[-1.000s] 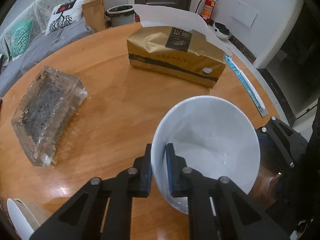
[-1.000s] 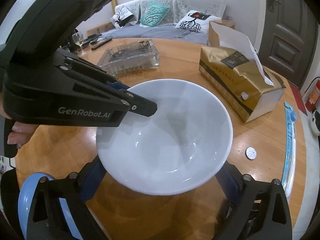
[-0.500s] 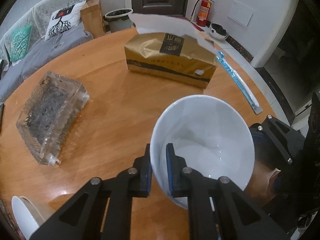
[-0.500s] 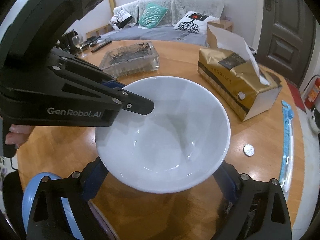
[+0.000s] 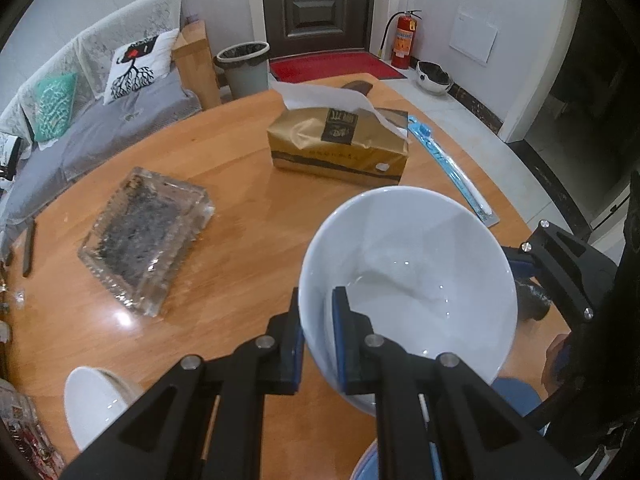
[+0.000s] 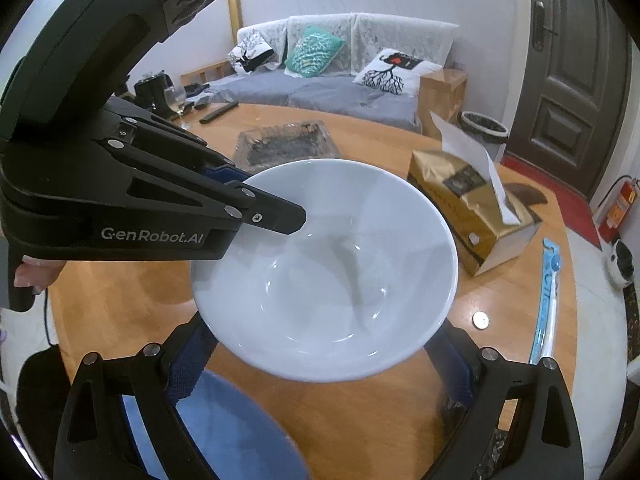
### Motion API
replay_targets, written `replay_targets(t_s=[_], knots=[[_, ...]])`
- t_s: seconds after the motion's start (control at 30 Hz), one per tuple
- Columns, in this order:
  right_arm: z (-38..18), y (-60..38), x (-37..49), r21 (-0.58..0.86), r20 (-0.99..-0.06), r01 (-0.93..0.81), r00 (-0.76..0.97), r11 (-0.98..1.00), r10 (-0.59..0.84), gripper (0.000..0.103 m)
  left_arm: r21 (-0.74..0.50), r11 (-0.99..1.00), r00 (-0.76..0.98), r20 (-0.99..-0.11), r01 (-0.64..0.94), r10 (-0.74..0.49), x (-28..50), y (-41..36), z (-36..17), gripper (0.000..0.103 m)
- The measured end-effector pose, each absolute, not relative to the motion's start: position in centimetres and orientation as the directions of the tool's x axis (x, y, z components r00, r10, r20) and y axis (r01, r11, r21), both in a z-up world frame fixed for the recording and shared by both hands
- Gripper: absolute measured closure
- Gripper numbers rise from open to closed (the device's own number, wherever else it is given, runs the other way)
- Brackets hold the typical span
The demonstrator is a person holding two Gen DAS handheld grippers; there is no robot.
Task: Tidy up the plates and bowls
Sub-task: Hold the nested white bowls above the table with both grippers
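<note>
Two grippers met at one white bowl (image 5: 412,280), which hung in the air above the round wooden table (image 5: 248,216). The left gripper (image 5: 318,344) was clamped on the bowl's near rim, one blue-padded finger outside the wall and the other inside. Seen from the right wrist, the same bowl (image 6: 324,268) filled the middle of the view, tilted a little, with the left gripper (image 6: 276,216) reaching in from the left and pinching its rim. The right gripper (image 6: 320,364) was spread wide, its two fingers standing to either side of the bowl's underside (whether the pads actually touched the bowl could not be told).

Below the bowl, near the table's edge, lay a blue plate (image 6: 224,432). A second white bowl (image 5: 96,404) sat tilted at the lower left of the left wrist view. Farther out on the table were a glass ashtray (image 5: 148,236), a gold tissue box (image 5: 340,148) with a tissue sticking up, a packaged toothbrush (image 5: 452,172) beside the box, and a coin (image 6: 481,321) near the bowl's right side.
</note>
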State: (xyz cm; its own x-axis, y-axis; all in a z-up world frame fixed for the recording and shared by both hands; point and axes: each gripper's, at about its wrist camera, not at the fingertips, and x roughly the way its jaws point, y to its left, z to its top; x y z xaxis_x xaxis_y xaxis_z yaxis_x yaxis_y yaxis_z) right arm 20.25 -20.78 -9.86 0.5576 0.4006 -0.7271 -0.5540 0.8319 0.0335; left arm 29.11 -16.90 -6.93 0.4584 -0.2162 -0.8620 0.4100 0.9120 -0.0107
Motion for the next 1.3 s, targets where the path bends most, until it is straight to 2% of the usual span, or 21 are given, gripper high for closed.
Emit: replay_targets(t_s=[0.57,1.3], knots=[[-6.2,-12.2,17.3,-0.030,-0.706,-0.608,0.575,0.793,0.414,0.010,-0.010,0.941,0.510,-0.838,0.338,-0.192,24.8,-7.6,-3.0,0.093],[-8.5,1.3,19.5,-0.029,-0.755,-0.701,0.483,0.713,0.444,0.010,-0.034,0.977,0.508,-0.850,0.211,-0.140,24.6,6.3,-5.2,0.093]])
